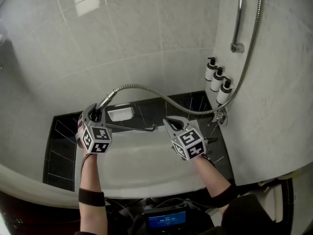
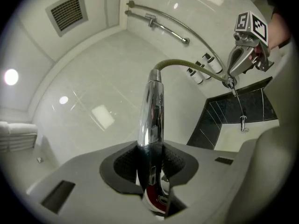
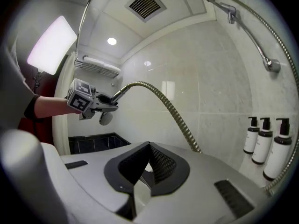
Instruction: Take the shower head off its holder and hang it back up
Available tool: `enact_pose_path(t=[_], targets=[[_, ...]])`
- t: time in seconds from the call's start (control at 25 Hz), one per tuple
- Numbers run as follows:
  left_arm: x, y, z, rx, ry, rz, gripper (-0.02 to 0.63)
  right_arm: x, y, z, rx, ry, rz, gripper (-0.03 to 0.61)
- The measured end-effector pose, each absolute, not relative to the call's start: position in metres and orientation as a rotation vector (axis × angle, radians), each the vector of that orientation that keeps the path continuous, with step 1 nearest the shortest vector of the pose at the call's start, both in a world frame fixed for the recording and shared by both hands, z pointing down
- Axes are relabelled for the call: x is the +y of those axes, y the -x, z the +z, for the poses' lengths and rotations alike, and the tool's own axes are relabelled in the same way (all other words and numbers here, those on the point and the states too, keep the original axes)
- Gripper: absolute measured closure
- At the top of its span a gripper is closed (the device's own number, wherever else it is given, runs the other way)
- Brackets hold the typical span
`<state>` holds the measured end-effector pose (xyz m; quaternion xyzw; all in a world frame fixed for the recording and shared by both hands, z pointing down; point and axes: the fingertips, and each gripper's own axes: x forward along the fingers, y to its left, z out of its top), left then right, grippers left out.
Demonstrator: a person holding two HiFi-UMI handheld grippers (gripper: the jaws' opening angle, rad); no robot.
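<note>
Shower head (image 2: pixel 150 106) tight in left tongs (image 2: pixel 150 154)

Left gripper (image 1: pixel 96 112) at nine o'clock holds the shower head (image 2: pixel 150 111); its hose (image 1: pixel 161 94) arcs right past the right gripper (image 1: pixel 168 122) at five o'clock toward three bottles (image 1: pixel 217 80) at two o'clock.

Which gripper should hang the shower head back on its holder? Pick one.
Left. The left gripper has its jaws shut on the shower head by its chrome handle, with the hose attached. The right gripper is shut and holds nothing.
</note>
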<state>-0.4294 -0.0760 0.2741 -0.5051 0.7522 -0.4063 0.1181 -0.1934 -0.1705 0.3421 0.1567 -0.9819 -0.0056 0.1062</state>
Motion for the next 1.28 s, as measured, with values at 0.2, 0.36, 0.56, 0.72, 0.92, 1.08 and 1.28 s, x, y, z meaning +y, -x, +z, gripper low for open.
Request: enact_pose_path(t=[0.2, 0.36, 0.56, 0.72, 0.92, 1.08, 1.28], targets=[[-0.108, 0.423, 0.214, 2.101, 1.411, -1.172, 0.517, -0.189, 0.188, 0.302, -2.909, -0.505, -0.087, 0.555], [-0.131, 0.416, 0.161, 2.029, 1.371, -1.157, 0.518, -0.202, 0.178, 0.275, -2.909, -0.552, -0.125, 0.555], [-0.166, 0.4, 0.091, 1.936, 1.344, -1.142, 0.518, -0.233, 0.156, 0.235, -2.904, -0.664, -0.191, 0.555], [-0.193, 0.383, 0.043, 1.861, 1.33, -1.154, 0.52, -0.257, 0.135, 0.201, -2.886, -0.747, -0.26, 0.555], [-0.229, 0.359, -0.014, 1.761, 1.295, -1.172, 0.52, -0.285, 0.113, 0.152, -2.885, -0.849, -0.332, 0.555], [-0.252, 0.337, -0.064, 1.682, 1.235, -1.198, 0.521, -0.301, 0.096, 0.118, -2.894, -0.909, -0.377, 0.555], [-0.277, 0.299, -0.12, 1.585, 1.198, -1.234, 0.522, -0.32, 0.071, 0.081, -2.902, -1.002, -0.399, 0.555]])
